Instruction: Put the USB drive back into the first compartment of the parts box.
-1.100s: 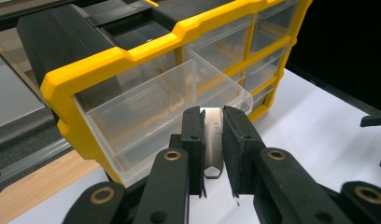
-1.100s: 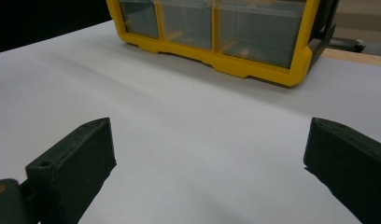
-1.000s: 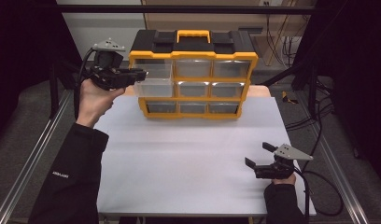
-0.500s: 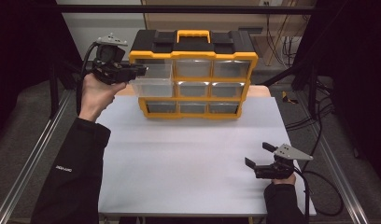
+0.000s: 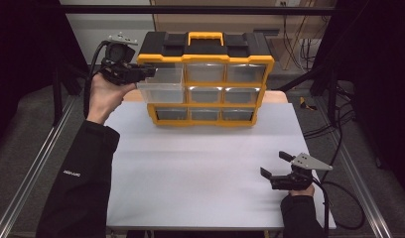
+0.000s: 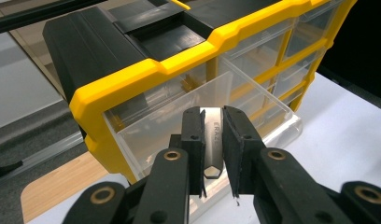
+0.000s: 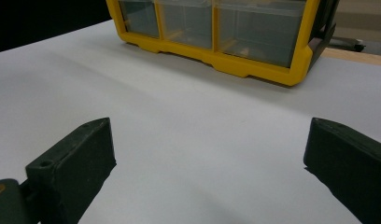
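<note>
A yellow and black drawer organizer (image 5: pixel 205 54) stands at the back of the white table. Its clear top-left drawer (image 5: pixel 163 87) is pulled out. My left gripper (image 5: pixel 150 71) hovers over that drawer's left end. In the left gripper view the left gripper (image 6: pixel 212 114) is shut on a small silvery metal piece (image 6: pixel 213 144) with letters on it, above the open drawer (image 6: pixel 188 112). My right gripper (image 5: pixel 273 163) rests low at the table's front right, jaws wide apart. Between the right gripper's (image 7: pixel 209 154) jaws lies only bare table.
The organizer's (image 7: pixel 235 65) other clear drawers are pushed in. The white table top (image 5: pixel 200 168) stretches between the organizer and the right gripper. Metal rails run along both table sides, and cables hang at the right.
The left hand has edged slightly up and toward the open drawer, still holding the metal piece. The right gripper has stayed put.
</note>
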The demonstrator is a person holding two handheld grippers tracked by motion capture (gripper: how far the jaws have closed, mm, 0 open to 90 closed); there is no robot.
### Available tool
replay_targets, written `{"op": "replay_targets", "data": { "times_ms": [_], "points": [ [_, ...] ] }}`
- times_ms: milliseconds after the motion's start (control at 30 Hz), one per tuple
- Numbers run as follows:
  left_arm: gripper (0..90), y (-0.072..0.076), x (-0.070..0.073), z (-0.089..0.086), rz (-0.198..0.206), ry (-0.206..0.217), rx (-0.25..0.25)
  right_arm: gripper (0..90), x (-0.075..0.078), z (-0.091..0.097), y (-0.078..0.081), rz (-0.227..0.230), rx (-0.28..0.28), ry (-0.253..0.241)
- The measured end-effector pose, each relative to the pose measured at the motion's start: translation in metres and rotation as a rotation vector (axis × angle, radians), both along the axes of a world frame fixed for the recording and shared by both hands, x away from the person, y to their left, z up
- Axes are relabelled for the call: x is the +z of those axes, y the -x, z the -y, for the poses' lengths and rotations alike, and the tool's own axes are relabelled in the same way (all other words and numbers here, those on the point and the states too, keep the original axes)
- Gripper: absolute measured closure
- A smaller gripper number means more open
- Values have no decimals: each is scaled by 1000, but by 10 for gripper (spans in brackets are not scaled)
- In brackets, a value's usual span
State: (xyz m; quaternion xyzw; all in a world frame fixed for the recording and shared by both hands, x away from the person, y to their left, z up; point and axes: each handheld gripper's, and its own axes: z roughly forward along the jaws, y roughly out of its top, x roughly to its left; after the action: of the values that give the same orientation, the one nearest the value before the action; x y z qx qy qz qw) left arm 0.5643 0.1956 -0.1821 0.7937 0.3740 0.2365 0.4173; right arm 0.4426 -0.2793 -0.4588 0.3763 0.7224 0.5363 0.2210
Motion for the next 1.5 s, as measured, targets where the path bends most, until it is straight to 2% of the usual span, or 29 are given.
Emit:
{"op": "replay_targets", "data": {
  "times_ms": [500,1500],
  "points": [
    [779,-13,-3,3,-9,-12,17,22,0,0,0,3,1,0],
    [779,-27,-26,5,-48,-48,30,22,-1,0,0,-2,0,3]
  ]
}}
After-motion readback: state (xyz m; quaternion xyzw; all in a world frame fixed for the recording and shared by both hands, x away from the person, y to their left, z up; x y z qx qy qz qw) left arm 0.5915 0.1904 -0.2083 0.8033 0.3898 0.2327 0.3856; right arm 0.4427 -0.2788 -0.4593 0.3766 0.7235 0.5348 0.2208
